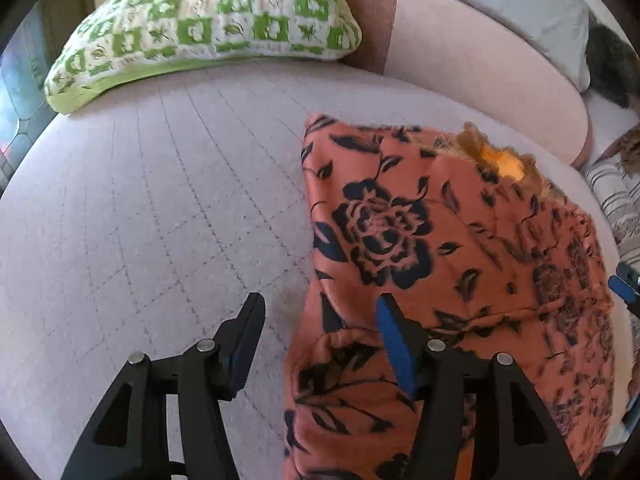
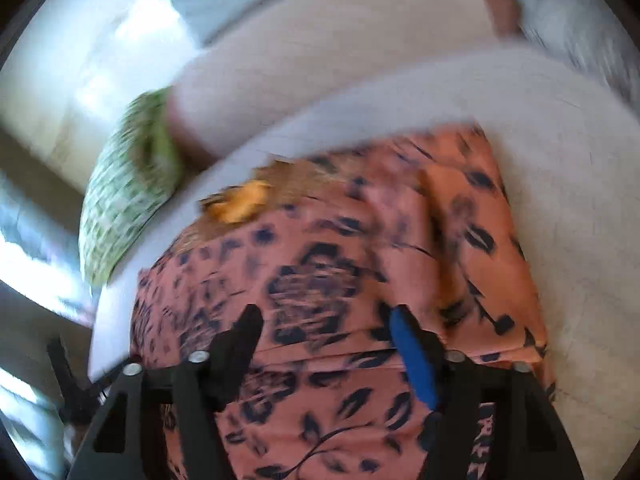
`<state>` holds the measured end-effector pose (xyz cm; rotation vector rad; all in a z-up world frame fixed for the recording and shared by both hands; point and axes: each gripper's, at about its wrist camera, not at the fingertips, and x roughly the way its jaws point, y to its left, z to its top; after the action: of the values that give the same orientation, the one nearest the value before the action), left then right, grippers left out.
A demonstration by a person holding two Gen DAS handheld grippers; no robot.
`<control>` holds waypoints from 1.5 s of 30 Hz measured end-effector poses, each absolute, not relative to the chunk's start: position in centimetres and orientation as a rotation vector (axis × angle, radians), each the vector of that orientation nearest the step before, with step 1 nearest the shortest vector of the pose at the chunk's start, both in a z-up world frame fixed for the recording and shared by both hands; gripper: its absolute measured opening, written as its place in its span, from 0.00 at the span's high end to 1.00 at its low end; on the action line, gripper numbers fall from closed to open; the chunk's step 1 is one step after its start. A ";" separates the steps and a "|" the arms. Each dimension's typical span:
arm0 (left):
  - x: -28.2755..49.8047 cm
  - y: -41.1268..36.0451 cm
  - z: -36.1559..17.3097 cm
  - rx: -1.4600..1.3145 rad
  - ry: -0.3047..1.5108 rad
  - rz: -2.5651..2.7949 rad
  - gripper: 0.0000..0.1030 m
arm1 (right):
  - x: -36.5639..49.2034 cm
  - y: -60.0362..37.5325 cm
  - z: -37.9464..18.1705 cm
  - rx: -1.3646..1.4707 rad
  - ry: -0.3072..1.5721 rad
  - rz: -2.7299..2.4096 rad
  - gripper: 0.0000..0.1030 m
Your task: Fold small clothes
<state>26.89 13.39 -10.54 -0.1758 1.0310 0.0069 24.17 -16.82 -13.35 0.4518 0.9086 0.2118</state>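
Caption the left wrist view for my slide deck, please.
Open left gripper poised at the edge of an orange floral garment on a quilted bed.

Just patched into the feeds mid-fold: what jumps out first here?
The orange floral garment dominates, spread on the pale quilted bed with a fuzzy yellow patch at its far edge. A green-and-white checked pillow lies at the bed's far left. The left hand-held gripper is open at the garment's left edge, and the right hand-held gripper is open over its middle; that view is blurred.
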 end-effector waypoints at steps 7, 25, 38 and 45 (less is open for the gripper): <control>26.5 13.8 -12.2 -0.143 1.112 0.067 0.21 | 25.8 -16.9 -15.8 0.468 0.991 0.144 0.15; 9.6 9.9 -11.0 -0.106 1.072 -0.002 0.20 | 9.5 -16.8 -16.0 0.406 1.008 0.163 0.14; 5.5 10.5 -10.6 -0.138 1.046 0.082 0.20 | 5.7 -19.2 -14.8 0.512 0.999 0.125 0.07; 4.7 10.2 -12.0 -0.101 1.102 0.090 0.19 | 5.7 -18.7 -18.0 0.481 1.124 0.138 0.07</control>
<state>4.72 10.23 -12.01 -0.1009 1.1023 0.0899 5.68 -18.75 -18.01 0.4808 1.1238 0.1378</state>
